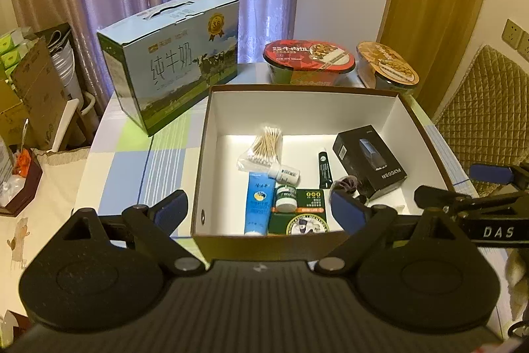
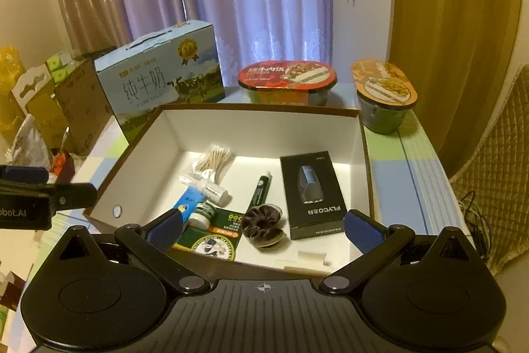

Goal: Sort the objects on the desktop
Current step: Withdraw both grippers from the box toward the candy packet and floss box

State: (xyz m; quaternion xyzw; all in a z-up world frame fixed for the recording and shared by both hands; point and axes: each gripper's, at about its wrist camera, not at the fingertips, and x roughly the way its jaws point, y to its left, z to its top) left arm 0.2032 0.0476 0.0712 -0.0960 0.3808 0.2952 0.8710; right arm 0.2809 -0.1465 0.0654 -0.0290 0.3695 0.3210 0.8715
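Hovering low in each frame, the left gripper (image 1: 254, 209) and right gripper (image 2: 263, 229) are gaping apart, empty, over the white-lined brown cardboard box (image 2: 264, 129) at centre, where a black shaver carton (image 2: 312, 192) and cotton swabs (image 2: 215, 159) are lying, seemingly already sorted

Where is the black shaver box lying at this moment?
The black shaver box lies flat inside the open storage box, on its right side near the right wall, with the dark hair scrunchie and the green tube to its left.
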